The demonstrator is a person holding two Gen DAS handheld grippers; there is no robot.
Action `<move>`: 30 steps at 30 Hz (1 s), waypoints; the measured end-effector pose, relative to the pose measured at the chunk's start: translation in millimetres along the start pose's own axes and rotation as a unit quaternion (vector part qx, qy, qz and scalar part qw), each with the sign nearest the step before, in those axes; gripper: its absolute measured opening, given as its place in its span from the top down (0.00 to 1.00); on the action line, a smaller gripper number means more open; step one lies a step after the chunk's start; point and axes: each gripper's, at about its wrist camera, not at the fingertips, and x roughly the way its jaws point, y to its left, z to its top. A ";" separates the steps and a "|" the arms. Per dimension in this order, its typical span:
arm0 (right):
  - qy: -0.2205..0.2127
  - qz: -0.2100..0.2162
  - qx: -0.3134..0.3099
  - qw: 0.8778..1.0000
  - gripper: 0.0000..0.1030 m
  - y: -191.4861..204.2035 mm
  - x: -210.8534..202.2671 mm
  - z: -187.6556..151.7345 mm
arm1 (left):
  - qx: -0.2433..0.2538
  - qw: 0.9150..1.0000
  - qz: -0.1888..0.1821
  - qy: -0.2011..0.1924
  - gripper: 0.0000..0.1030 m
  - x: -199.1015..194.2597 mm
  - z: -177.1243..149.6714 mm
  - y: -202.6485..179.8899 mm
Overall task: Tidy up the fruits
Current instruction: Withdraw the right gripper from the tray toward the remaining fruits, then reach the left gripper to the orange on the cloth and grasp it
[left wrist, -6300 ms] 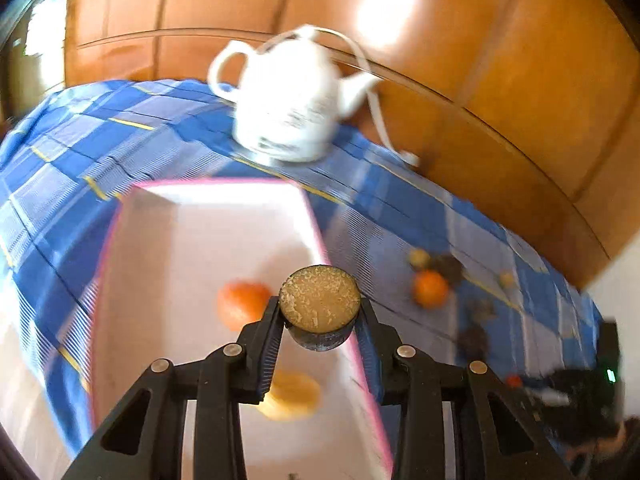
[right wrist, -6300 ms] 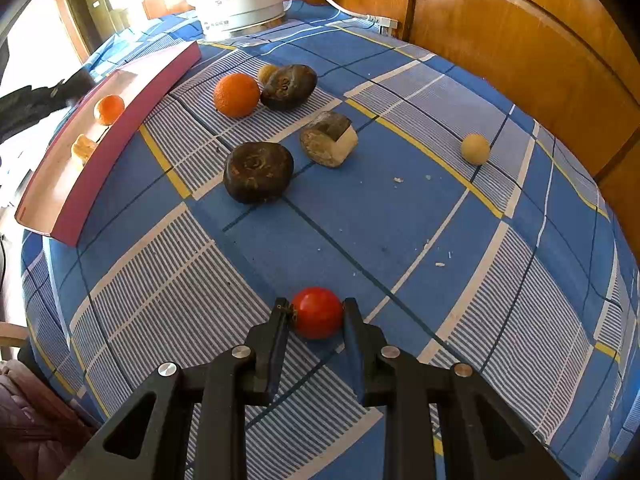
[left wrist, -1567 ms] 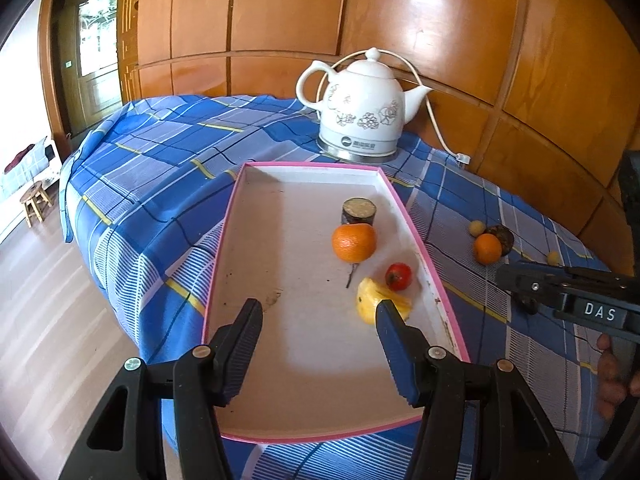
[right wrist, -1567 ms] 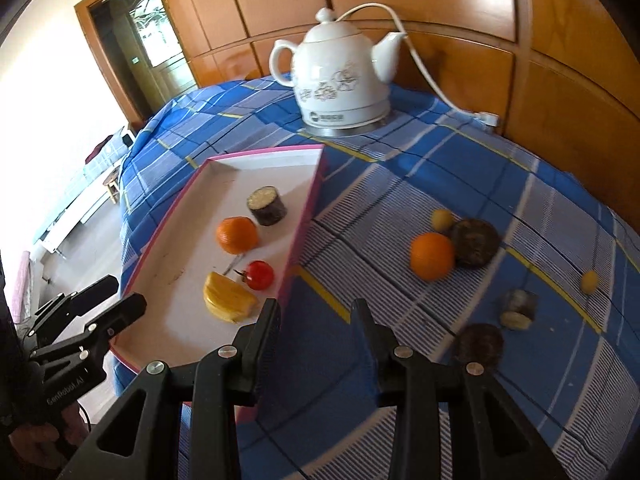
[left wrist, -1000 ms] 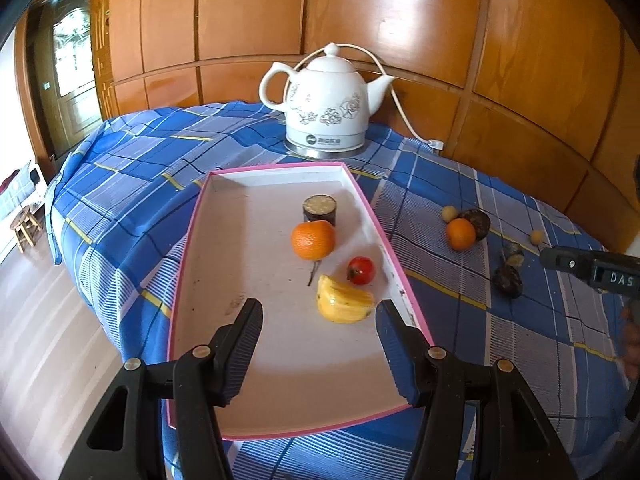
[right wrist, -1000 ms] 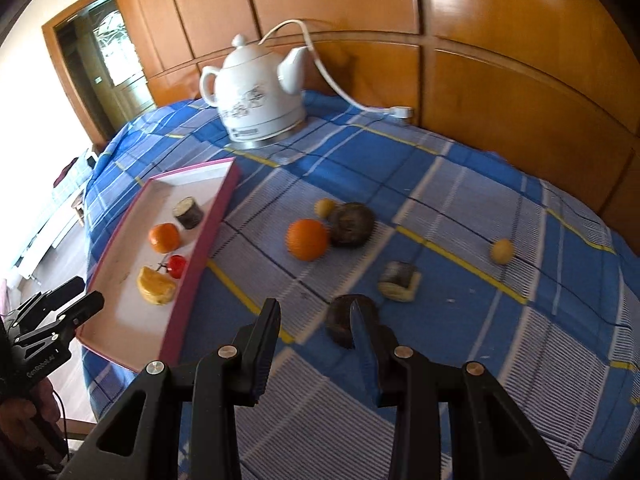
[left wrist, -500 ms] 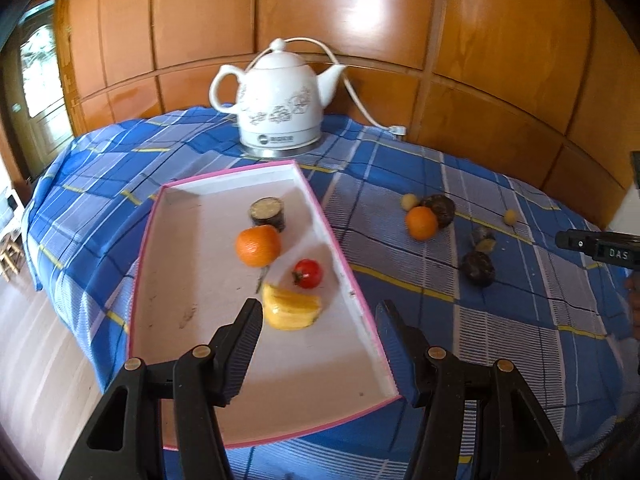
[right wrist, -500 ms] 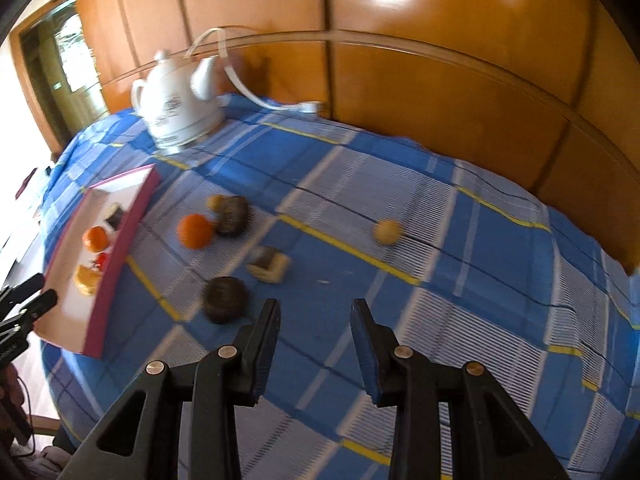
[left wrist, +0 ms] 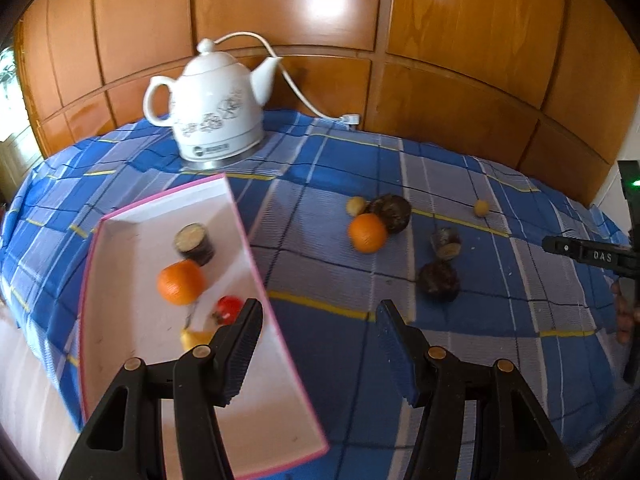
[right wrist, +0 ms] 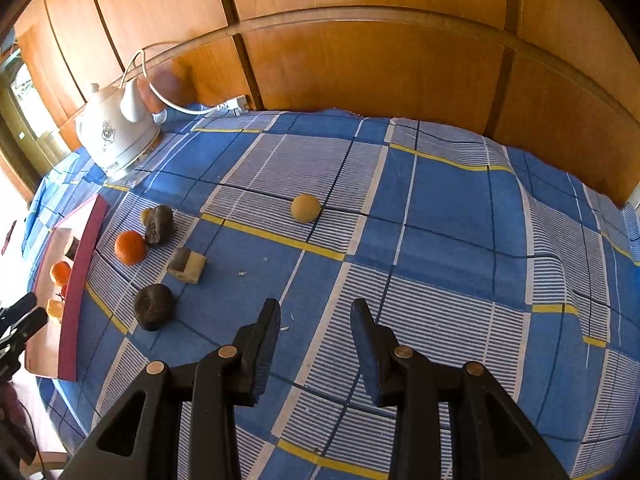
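A pink-rimmed white tray [left wrist: 120,340] holds an orange [left wrist: 180,282], a cut dark fruit [left wrist: 195,239], a red tomato [left wrist: 229,307] and a yellow piece [left wrist: 196,337]. My left gripper [left wrist: 318,344] hangs open over the tray's right rim, nothing between its fingers. Loose on the blue checked cloth lie an orange [right wrist: 129,247], two dark round fruits [right wrist: 154,306] [right wrist: 159,219], a cut piece [right wrist: 187,266] and a small yellow ball [right wrist: 305,208]. My right gripper [right wrist: 316,342] is open and empty above bare cloth, right of the nearer dark fruit and short of the ball.
A white electric kettle [left wrist: 214,120] with its cord stands at the back of the table against wooden wall panels [right wrist: 360,60]. The tray [right wrist: 80,272] lies at the table's left edge. The other gripper's black body [left wrist: 588,254] shows at the right.
Both views have swung right. In the left view the tray slid toward the left and the loose fruits came nearer centre. In the right view the fruits moved left and the yellow ball came closer.
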 end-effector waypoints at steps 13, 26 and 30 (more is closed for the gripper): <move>0.011 0.018 0.009 1.000 0.64 1.6 2.0 2.9 | 0.018 0.999 -0.020 0.024 0.42 52.7 39.5 -28.2; 0.024 0.026 -0.003 0.999 0.64 8.9 8.2 2.6 | 0.004 0.997 -0.045 0.059 0.42 108.1 59.0 -30.3; 0.026 0.024 -0.002 0.999 0.64 8.1 9.6 2.9 | -0.006 0.996 -0.061 0.072 0.42 120.6 60.8 -29.2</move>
